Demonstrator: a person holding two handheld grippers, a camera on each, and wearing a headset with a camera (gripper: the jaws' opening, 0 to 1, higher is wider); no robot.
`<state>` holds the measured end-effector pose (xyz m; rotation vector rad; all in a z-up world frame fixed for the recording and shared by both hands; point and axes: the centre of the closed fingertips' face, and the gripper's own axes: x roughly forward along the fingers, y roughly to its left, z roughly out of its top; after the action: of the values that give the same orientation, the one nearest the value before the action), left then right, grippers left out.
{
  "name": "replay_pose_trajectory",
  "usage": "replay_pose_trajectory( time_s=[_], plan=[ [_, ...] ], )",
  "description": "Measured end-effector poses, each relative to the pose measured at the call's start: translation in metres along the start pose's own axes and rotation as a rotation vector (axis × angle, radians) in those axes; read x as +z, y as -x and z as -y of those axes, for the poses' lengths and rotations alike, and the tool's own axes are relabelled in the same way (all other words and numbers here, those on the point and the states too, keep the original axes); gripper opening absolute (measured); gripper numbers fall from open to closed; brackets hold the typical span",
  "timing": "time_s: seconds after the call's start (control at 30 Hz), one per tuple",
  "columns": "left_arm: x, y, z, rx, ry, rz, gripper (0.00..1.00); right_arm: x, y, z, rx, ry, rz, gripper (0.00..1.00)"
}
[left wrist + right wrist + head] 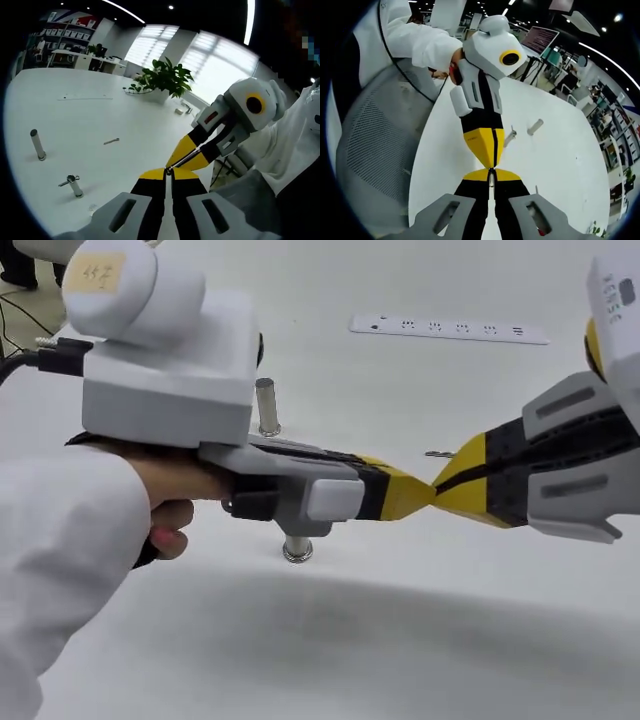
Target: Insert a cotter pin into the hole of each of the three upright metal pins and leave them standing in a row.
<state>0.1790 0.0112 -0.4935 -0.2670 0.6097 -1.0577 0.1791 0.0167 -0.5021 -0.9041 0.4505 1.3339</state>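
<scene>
The left gripper (422, 493), grey with black-and-yellow jaws, met the right gripper (448, 489) tip to tip above the white workbench (400, 620). The right gripper's jaws were clamped on a thin silver cotter pin (184, 160), which lay along them. The left gripper's jaws were drawn together against that pin's end; whether they pinched it could not be determined. A cylindrical upright metal pin (267, 405) stood behind the left gripper. A second upright metal pin (75, 186), with a cotter pin through its top, stood beneath that gripper. A loose cotter pin (438, 453) lay flat near the meeting tips. A white power strip (450, 328) lay farther back. A pale yellow sticker (100, 275) on the left gripper bore handwriting, which was illegible.
</scene>
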Motion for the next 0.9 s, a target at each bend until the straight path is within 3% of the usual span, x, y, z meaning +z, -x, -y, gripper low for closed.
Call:
replay_pose_trajectory(
  time_s=[0.17,0.33,0.73,0.9],
  plan=[
    [-0.0005,-0.0005,0.0003,0.003,0.002,-0.003,0.00,0.0001,-0.0005,-0.0005,0.000,-0.021,0.004,0.00],
    [-0.0012,-0.0008,0.0009,0.010,-0.002,-0.005,0.00,0.0018,-0.0019,-0.0023,0.004,0.046,0.011,0.00],
    [-0.0017,0.0023,-0.0026,0.015,-0.006,-0.009,0.00,0.0055,-0.0027,-0.0047,0.002,0.059,0.025,0.00],
    [-0.0034,0.0031,-0.0021,0.016,-0.013,-0.013,0.00,0.0040,-0.0007,-0.0014,-0.007,0.056,0.022,0.06]
  ],
)
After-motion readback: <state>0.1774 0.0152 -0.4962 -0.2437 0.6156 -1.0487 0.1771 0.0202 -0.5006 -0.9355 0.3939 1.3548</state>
